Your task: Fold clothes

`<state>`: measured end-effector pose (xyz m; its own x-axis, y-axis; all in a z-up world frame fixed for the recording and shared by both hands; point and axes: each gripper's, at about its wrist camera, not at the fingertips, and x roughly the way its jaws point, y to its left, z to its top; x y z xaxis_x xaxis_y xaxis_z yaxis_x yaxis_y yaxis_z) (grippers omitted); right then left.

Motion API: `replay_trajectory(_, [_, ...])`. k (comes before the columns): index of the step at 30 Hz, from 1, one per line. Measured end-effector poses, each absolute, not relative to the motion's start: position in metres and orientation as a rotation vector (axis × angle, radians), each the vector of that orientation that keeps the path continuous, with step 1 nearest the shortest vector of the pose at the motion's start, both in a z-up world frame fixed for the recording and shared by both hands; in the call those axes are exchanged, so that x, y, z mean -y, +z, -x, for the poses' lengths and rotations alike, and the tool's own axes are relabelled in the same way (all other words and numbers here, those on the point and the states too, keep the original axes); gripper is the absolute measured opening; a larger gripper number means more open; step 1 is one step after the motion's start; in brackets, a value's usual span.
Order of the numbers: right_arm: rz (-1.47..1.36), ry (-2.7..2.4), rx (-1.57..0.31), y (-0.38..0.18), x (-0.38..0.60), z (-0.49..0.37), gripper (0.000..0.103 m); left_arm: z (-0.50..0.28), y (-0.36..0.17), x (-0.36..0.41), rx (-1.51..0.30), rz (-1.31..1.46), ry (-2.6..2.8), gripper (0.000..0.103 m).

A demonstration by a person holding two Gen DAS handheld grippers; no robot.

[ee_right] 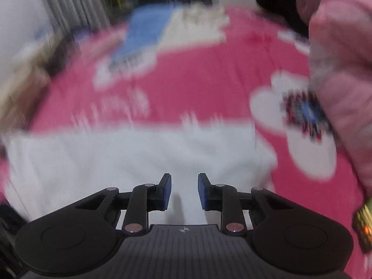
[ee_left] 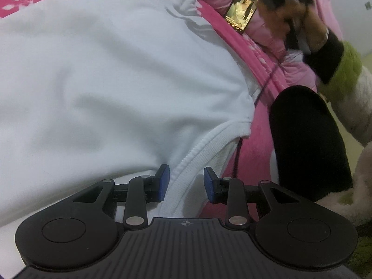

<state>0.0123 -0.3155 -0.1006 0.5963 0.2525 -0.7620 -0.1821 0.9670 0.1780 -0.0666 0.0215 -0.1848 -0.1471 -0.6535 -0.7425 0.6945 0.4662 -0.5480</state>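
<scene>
Down at the left gripper (ee_left: 186,184), the two blue pads (ee_left: 164,182) stand apart with a clear gap, and the ribbed hem of the white garment (ee_left: 104,81) runs through that gap without either pad pressing on it. Nothing is pinched there. The white garment spreads up and to the left from the jaws, filling most of the left wrist view, its cloth lying in soft folds over the pink bedspread (ee_left: 255,139) with a white floral print. Just to the right of the hem, a dark cable (ee_left: 239,148) crosses the pink cover. Farther right, a black sleeve (ee_left: 307,144) with pale fleecy cloth beside it comes into view, and higher up a phone (ee_left: 241,10) with a lit screen leans on a pale pink quilted cloth (ee_left: 300,74).

Over at the right gripper (ee_right: 184,191), the jaws likewise stand parted, with nothing between them; they hang above the white garment (ee_right: 139,162), which lies flat just ahead. This view is heavily blurred. Beyond the garment stretches the pink bedspread (ee_right: 197,74), with a blue cloth (ee_right: 144,32) lying far back on it. A pale pink quilted cloth (ee_right: 341,69) rises along the right edge.
</scene>
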Motion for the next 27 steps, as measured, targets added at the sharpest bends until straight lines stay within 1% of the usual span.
replay_trajectory(2, [-0.092, 0.243, -0.874, -0.101, 0.316, -0.032, 0.027, 0.071, -0.183, -0.020, -1.240, -0.054, -1.171, 0.032])
replay_trajectory(4, [-0.060, 0.203, -0.919, -0.125, 0.317, -0.059, 0.024, 0.075, -0.182, -0.020, -1.222, -0.067, -1.170, 0.032])
replay_trajectory(5, [-0.014, 0.159, -0.955, -0.143, 0.318, -0.072, 0.011, 0.076, -0.183, -0.019, -1.216, -0.068, -1.169, 0.032])
replay_trajectory(6, [-0.020, 0.136, -0.952, -0.155, 0.325, -0.081, 0.000, 0.076, -0.184, -0.019, -1.211, -0.069, -1.169, 0.032])
replay_trajectory(8, [-0.082, 0.078, -0.912, -0.164, 0.344, -0.095, 0.000, 0.077, -0.184, -0.022, -1.207, -0.067, -1.171, 0.032])
replay_trajectory(9, [-0.118, 0.020, -0.893, -0.161, 0.352, -0.099, 0.000, 0.077, -0.184, -0.022, -1.206, -0.065, -1.173, 0.032])
replay_trajectory(10, [-0.153, -0.038, -0.873, -0.158, 0.361, -0.103, 0.005, 0.077, -0.184, -0.021, -1.206, -0.064, -1.176, 0.032])
replay_trajectory(12, [-0.253, -0.061, -0.850, -0.147, 0.375, -0.100, 0.005, 0.077, -0.185, -0.022, -1.208, -0.058, -1.181, 0.032])
replay_trajectory(14, [-0.296, 0.024, -0.832, -0.133, 0.369, -0.091, 0.005, 0.075, -0.186, -0.024, -1.211, -0.049, -1.187, 0.032])
replay_trajectory(17, [-0.241, 0.181, -0.847, -0.123, 0.338, -0.074, 0.005, 0.075, -0.187, -0.025, -1.205, -0.041, -1.193, 0.032])
replay_trajectory(18, [-0.224, 0.188, -0.876, -0.130, 0.332, -0.072, 0.002, 0.078, -0.188, -0.020, -1.203, -0.037, -1.192, 0.032])
replay_trajectory(20, [-0.154, 0.095, -0.933, -0.151, 0.338, -0.075, 0.000, 0.080, -0.188, -0.019, -1.195, -0.031, -1.189, 0.032])
replay_trajectory(22, [-0.174, -0.008, -0.934, -0.159, 0.356, -0.074, 0.000, 0.083, -0.187, -0.020, -1.182, -0.029, -1.187, 0.032])
replay_trajectory(23, [-0.160, -0.043, -0.902, -0.148, 0.354, -0.071, 0.000, 0.083, -0.188, -0.021, -1.176, -0.029, -1.188, 0.033])
replay_trajectory(24, [-0.118, -0.072, -0.859, -0.135, 0.348, -0.068, 0.005, 0.084, -0.189, -0.020, -1.171, -0.028, -1.188, 0.033])
replay_trajectory(25, [-0.075, -0.071, -0.818, -0.122, 0.336, -0.063, 0.007, 0.084, -0.190, -0.020, -1.168, -0.026, -1.189, 0.033])
replay_trajectory(27, [-0.082, 0.052, -0.779, -0.102, 0.306, -0.049, 0.006, 0.083, -0.191, -0.021, -1.168, -0.015, -1.189, 0.033])
